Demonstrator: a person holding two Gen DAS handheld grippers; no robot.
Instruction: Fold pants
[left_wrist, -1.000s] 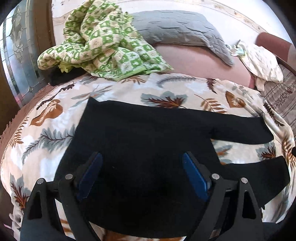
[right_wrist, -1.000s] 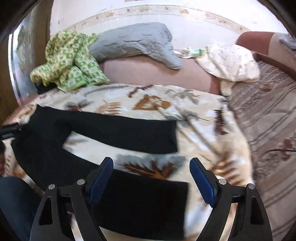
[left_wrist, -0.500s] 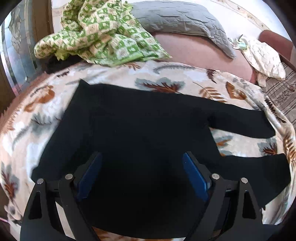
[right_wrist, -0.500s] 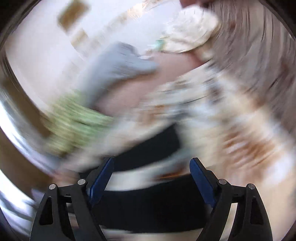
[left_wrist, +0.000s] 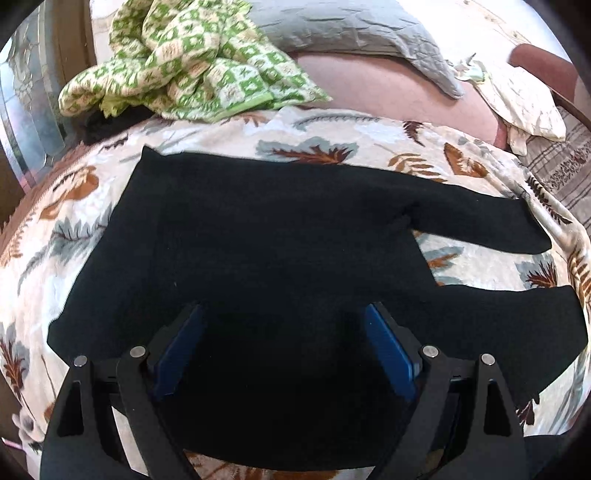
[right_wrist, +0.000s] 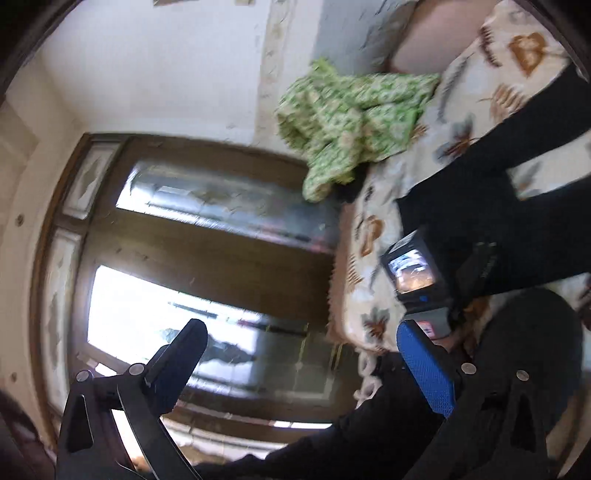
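Observation:
Black pants (left_wrist: 258, 240) lie spread flat on a leaf-patterned blanket (left_wrist: 332, 136), waist at the left and both legs running to the right with a gap between them. My left gripper (left_wrist: 284, 310) hangs open low over the waist part, with only cloth below the blue pads and nothing pinched. The right wrist view is rolled sideways. My right gripper (right_wrist: 300, 326) points off the bed's edge, its jaws are opening and nothing is between them. The pants (right_wrist: 498, 184) show at that view's right, with the left tool's camera unit (right_wrist: 410, 271) over them.
A crumpled green checked cloth (left_wrist: 192, 62) and a grey pillow (left_wrist: 351, 29) lie at the bed's far side. A white cloth (left_wrist: 524, 99) sits at the far right. A brown wardrobe with mirrored panels (right_wrist: 207, 251) stands beside the bed. A person's dark-clothed limb (right_wrist: 517, 350) is near the right gripper.
The left gripper has sunk closer to the pants. The right wrist view has swung and rolled from the pant legs to the wardrobe, and its jaws stand wider apart.

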